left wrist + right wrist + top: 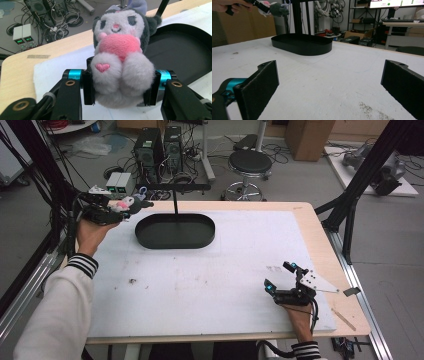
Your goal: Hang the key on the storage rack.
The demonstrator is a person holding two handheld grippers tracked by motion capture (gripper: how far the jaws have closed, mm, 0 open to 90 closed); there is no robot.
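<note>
Grey plush filled the space between the two black jaws of the left claw [119, 87], and the pads pressed into both sides of the soft body, so this claw was clenched on the toy. The plush toy [120, 57] was a small grey and white figure with a dark hood, a pink round piece on its chest and a small pink heart on one foot. It sat upright in the left gripper view, with its face turned toward the camera and its lower part squeezed by the jaws.

In the high view the left claw [131, 205] was held in the air near the far left corner of the tabletop [210, 280], just beside the left end of the black oval tray [175, 231]. The plush toy [121, 205] was therefore above the white mat, close to the rim of the tray but not inside it. A thin black post [175, 200] with a crossbar stood at the far side of the tray.

The right claw [281, 276] rested low on the near right part of the tabletop, well apart from the tray and the toy. Its jaws stood wide apart in the right gripper view, with bare white mat between them, so it was released and it held nothing. Far behind, in that same view, the left hand [229, 5] with the toy could be seen above the tray [302, 43].
</note>
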